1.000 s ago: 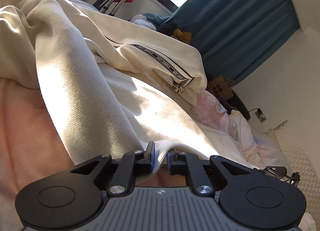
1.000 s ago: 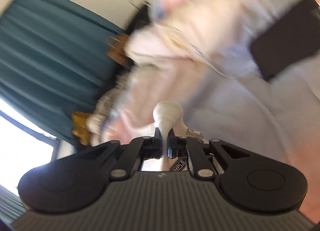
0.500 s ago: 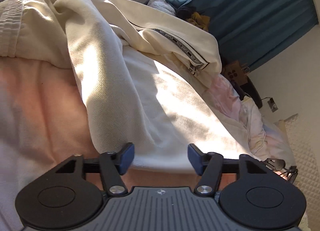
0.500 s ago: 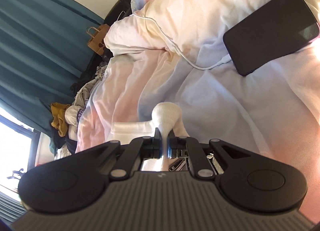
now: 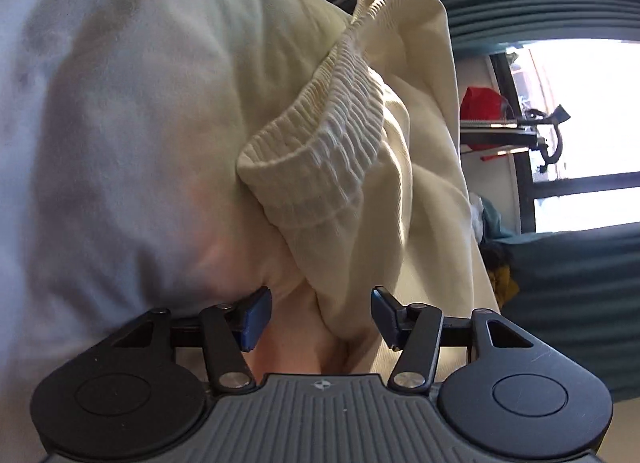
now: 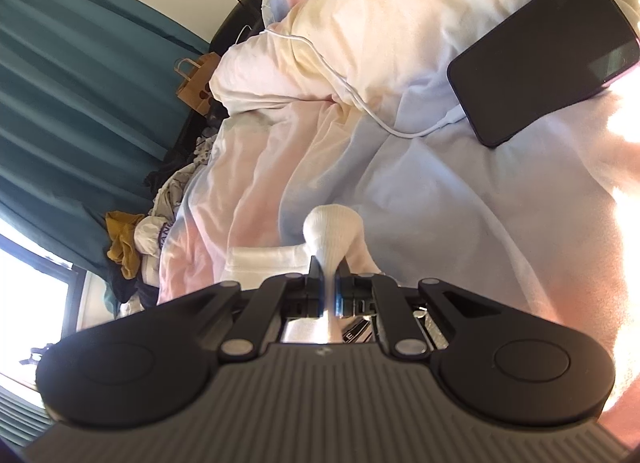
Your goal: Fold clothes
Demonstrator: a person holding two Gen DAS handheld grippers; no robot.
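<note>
The left gripper [image 5: 321, 319] stands wide open, with nothing between its blue pads [image 5: 254, 317]. A fold of the cream garment [image 5: 416, 199] reaches into the gap between the jaws without being clamped. The garment's ribbed cuff [image 5: 316, 175] lies at 12 o'clock from the gripper, against the pale bedding [image 5: 120, 111]. A window [image 5: 580, 135] and a teal curtain [image 5: 560, 295] occupy the 3 o'clock side.

The right gripper [image 6: 329, 289] is closed tight on a bunched piece of white ribbed fabric [image 6: 332, 235], which bulges out just beyond the fingertips. A black phone [image 6: 540, 59] lies on the bed [image 6: 440, 203] at 2 o'clock, with a white cable [image 6: 352, 95] plugged into it. A heap of clothes [image 6: 132, 247] lies at 9 o'clock, beside the curtain.
</note>
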